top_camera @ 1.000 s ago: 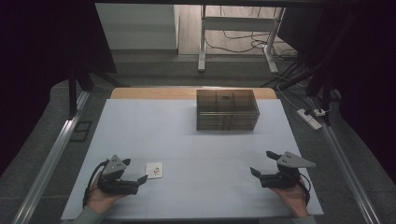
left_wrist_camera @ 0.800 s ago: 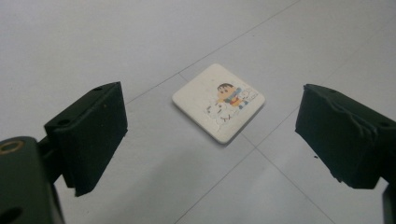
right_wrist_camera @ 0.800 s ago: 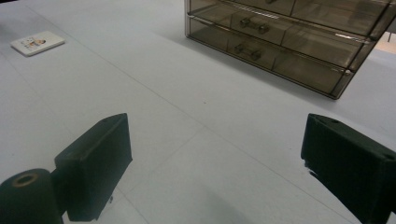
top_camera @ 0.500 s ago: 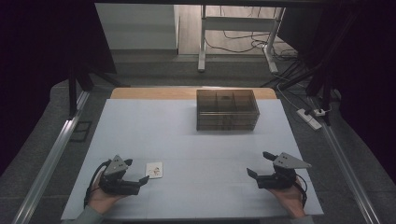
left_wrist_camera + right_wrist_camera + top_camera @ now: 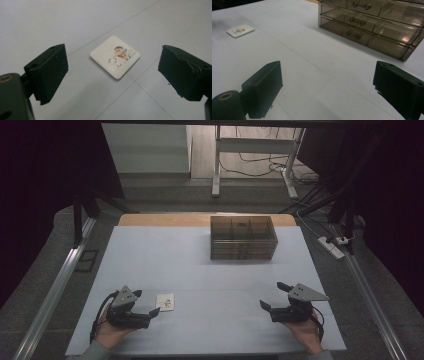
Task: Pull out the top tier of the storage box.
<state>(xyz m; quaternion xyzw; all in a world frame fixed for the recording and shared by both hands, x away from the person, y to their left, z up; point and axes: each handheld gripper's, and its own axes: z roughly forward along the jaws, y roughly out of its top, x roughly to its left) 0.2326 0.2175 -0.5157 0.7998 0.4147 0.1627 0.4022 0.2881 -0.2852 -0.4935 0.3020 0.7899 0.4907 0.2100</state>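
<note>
We see a small white square tile (image 5: 115,56) with a cartoon figure printed on it lying flat on the pale table (image 5: 200,270), near the front-left part of the surface. Our left gripper (image 5: 147,303) sits just beside the tile, on its left in the high view, with its jaws spread wide and holding nothing. In the left gripper view the tile lies a little ahead of the jaw tips, between their lines and apart from both.

Our right gripper (image 5: 270,296) rests low over the front-right part of the table, well apart from the tile, its jaws also wide open and empty. From the right gripper view the tile shows far off at the upper left.

Farther back, right of centre, stands a smoky translucent drawer box (image 5: 243,238), its drawers shut and small handles visible on their fronts.
</note>
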